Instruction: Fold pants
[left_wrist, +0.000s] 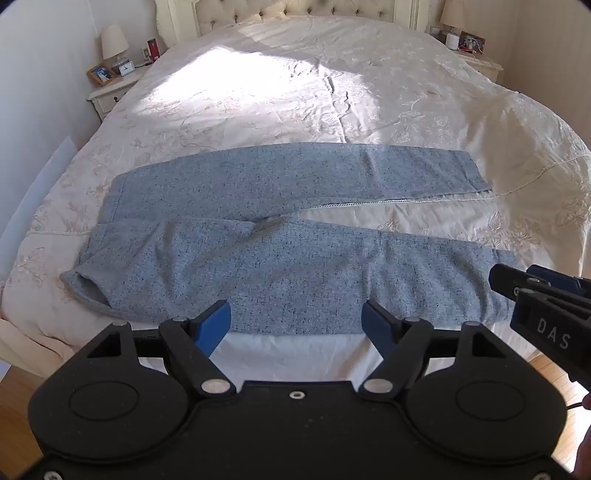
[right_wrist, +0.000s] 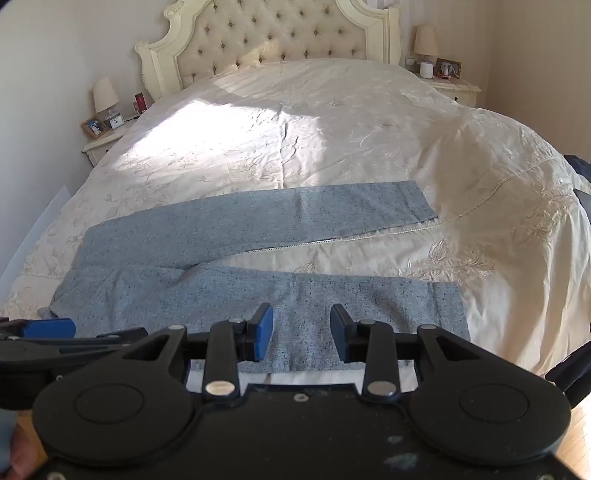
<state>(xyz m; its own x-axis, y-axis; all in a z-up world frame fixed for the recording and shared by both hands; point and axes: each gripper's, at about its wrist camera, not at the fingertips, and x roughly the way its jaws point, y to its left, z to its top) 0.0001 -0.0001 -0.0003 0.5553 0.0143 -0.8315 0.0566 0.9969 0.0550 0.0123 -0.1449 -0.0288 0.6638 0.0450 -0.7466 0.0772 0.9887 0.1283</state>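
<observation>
Blue-grey speckled pants (left_wrist: 280, 236) lie flat across the foot of the bed, waistband to the left, both legs spread apart toward the right. They also show in the right wrist view (right_wrist: 258, 251). My left gripper (left_wrist: 295, 325) is open and empty, just above the near edge of the near leg. My right gripper (right_wrist: 302, 336) is open and empty over the near leg close to its cuff. The right gripper also shows at the right edge of the left wrist view (left_wrist: 535, 295). The left gripper's blue finger shows at the left of the right wrist view (right_wrist: 48, 328).
The pants lie on a cream embroidered bedspread (left_wrist: 332, 92) with a tufted headboard (right_wrist: 273, 33) behind. Nightstands with lamps stand at the left (left_wrist: 110, 85) and right (right_wrist: 454, 86). The bed's near edge and wooden floor (left_wrist: 554, 373) lie below the grippers.
</observation>
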